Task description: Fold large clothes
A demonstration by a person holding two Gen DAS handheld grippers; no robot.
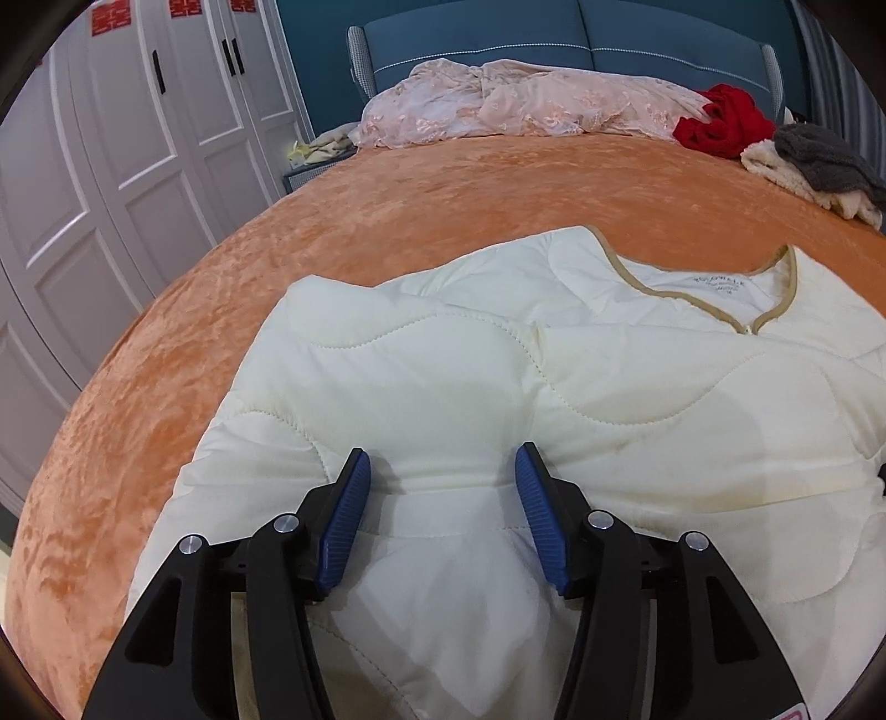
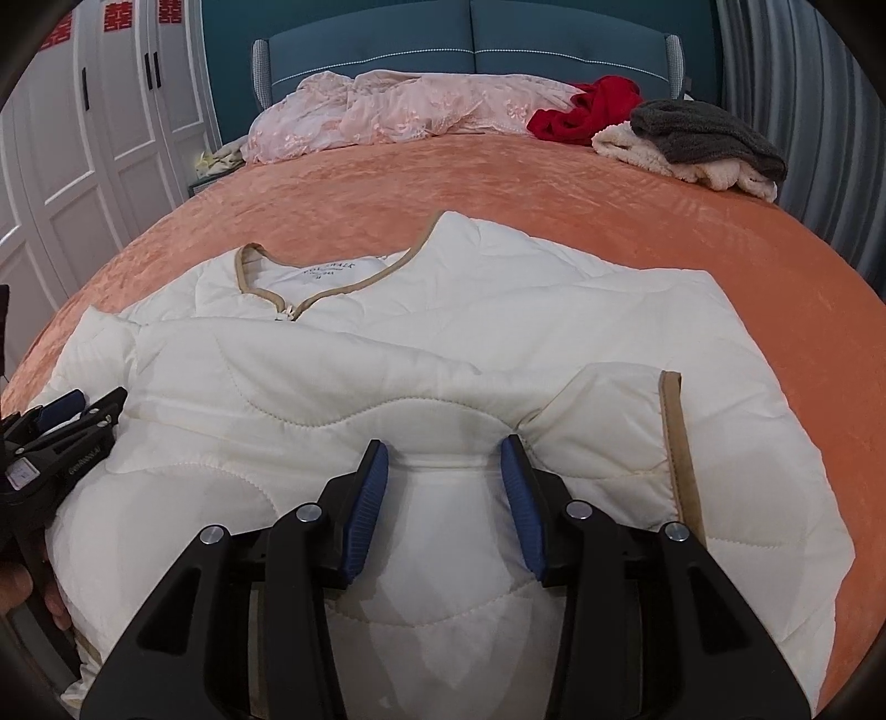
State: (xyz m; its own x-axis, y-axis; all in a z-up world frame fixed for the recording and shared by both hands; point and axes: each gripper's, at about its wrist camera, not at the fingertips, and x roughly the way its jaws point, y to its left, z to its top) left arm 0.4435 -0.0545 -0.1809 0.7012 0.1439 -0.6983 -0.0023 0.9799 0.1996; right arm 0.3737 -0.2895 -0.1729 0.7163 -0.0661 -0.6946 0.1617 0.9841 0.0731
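Bare orange bedspread (image 2: 498,183) lies open beyond the quilted jacket (image 2: 387,354). Along the headboard (image 2: 470,33), a pink lace cover (image 2: 387,116), red garment (image 2: 587,111) and grey fleece (image 2: 703,138) block passage. The wardrobe (image 1: 111,166) walls off the left.

An orange velvety bedspread (image 1: 387,221) covers the bed, with a blue padded headboard (image 1: 554,33) at twelve o'clock and a crumpled pink lace cover (image 1: 526,102) heaped just in front of it. Toward one o'clock lies a bunched red garment (image 2: 587,108), touching a cream fleece (image 2: 664,152) with a grey fleece (image 2: 703,135) on top. White panelled wardrobe doors (image 1: 111,166) bearing red paper cutouts (image 1: 108,16) stand at ten o'clock.
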